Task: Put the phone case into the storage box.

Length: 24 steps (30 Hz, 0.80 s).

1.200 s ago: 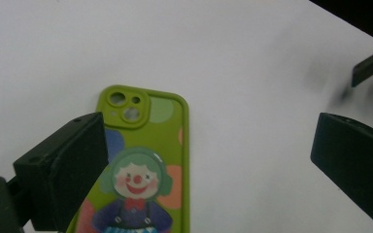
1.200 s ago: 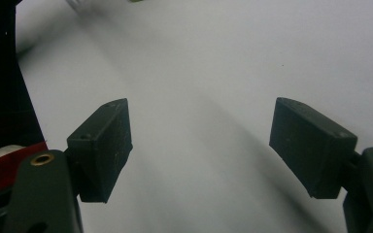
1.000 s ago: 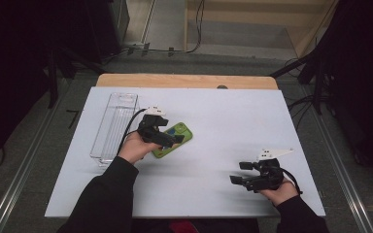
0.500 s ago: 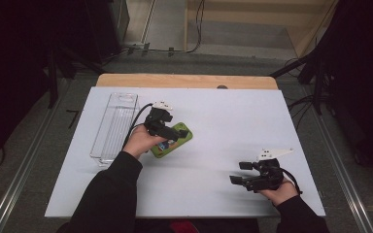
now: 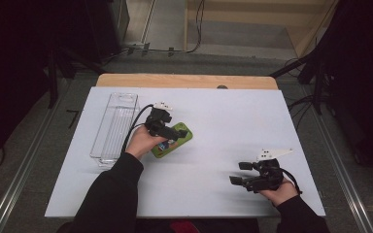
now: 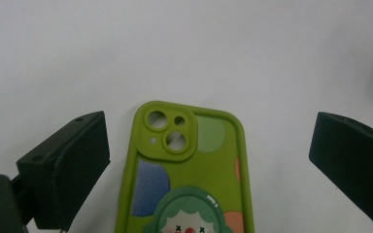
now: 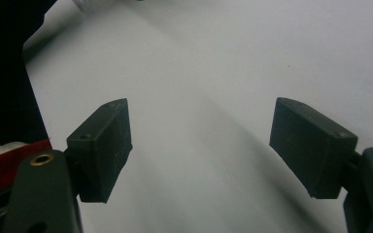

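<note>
Between my left gripper's spread jaws lies the green phone case, untouched; my right gripper rests apart, jaws spread.

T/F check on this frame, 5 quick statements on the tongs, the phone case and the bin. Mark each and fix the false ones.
1. The left tongs are open, with the green phone case between the jaws. True.
2. The case lies with its camera cutout facing up. True.
3. The right tongs are clamped on the case. False: they are open over bare white table, well away from it.
4. The case sits inside the clear plastic bin. False: it lies on the table to the right of the bin.
5. The case is blue all over. False: it is green with a clown figure.
</note>
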Tool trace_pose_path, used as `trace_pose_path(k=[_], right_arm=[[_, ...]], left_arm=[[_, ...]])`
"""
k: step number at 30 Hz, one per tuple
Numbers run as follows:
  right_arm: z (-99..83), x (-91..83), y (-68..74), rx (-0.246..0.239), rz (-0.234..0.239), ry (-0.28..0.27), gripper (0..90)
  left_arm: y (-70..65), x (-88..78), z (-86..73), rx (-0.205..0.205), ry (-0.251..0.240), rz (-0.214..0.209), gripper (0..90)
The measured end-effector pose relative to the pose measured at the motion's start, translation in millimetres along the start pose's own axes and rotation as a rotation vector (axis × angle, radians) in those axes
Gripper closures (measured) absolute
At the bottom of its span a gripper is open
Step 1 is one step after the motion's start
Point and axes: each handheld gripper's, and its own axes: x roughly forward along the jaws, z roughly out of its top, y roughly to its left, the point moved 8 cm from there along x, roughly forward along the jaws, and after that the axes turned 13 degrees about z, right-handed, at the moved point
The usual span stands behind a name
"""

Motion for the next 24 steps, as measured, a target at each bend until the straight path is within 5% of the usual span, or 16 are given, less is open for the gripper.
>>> trace_pose_path(k=[24], right_arm=[[0.4, 0.0, 0.3, -0.008, 0.003, -0.003, 21.3]], left_arm=[[1.6, 13.8, -26.4, 0.036, 0.054, 0.052, 1.5]])
